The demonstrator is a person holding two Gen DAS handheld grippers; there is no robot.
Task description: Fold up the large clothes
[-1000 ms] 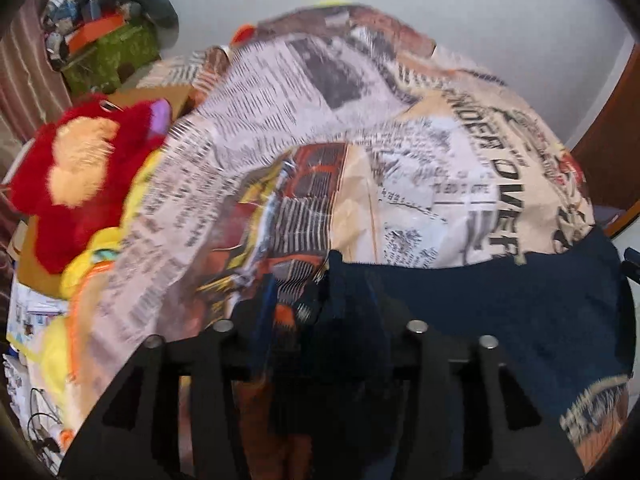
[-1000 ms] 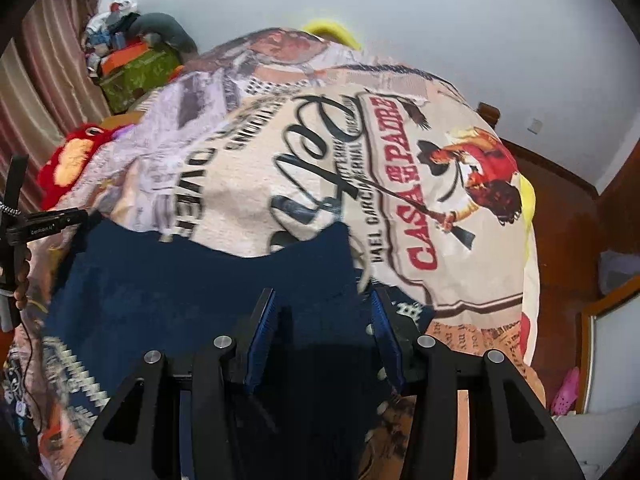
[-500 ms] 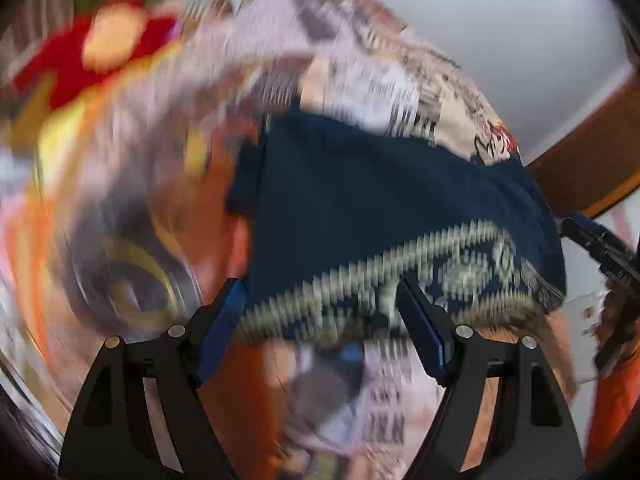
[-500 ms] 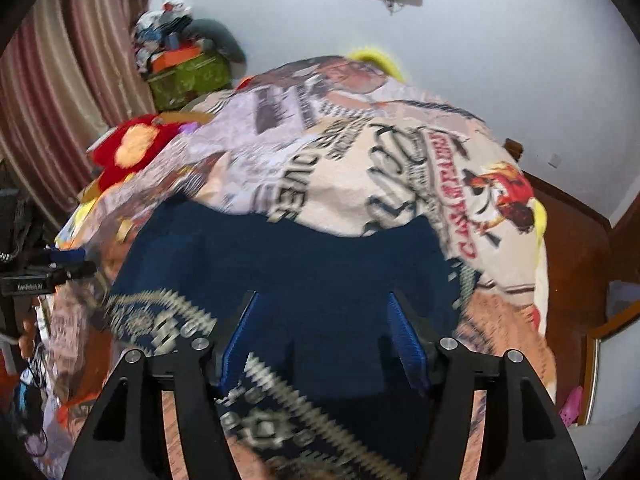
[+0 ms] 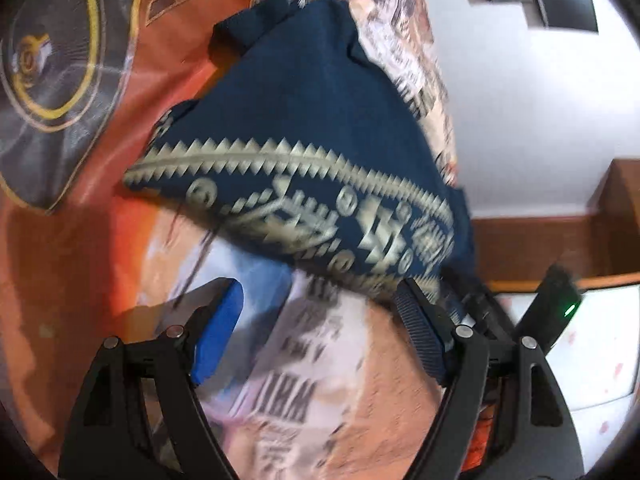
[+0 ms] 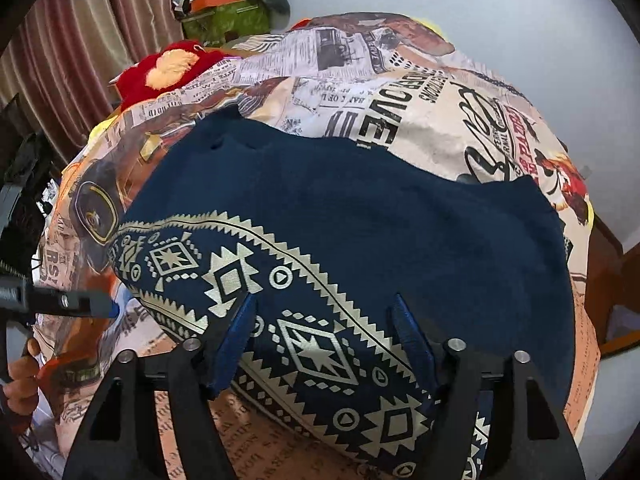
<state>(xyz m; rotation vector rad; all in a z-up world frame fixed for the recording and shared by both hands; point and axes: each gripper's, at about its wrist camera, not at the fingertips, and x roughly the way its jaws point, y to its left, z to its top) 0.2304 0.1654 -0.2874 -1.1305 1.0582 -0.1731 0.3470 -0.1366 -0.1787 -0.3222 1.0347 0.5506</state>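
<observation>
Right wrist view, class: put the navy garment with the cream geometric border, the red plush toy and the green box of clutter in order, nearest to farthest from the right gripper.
1. Navy garment with the cream geometric border: lying under the right gripper, whose jaws are opening.
2. Red plush toy: upper left, at the bed's far edge.
3. Green box of clutter: top, against the wall.

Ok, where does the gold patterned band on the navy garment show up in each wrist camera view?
Left wrist view: the gold patterned band runs diagonally across the middle, just beyond the open left gripper.
Right wrist view: the band sweeps from centre left to the bottom, passing between the right gripper fingers, whose jaws are opening.
Shared landmark: the newspaper-print bedspread under the garment.
</observation>
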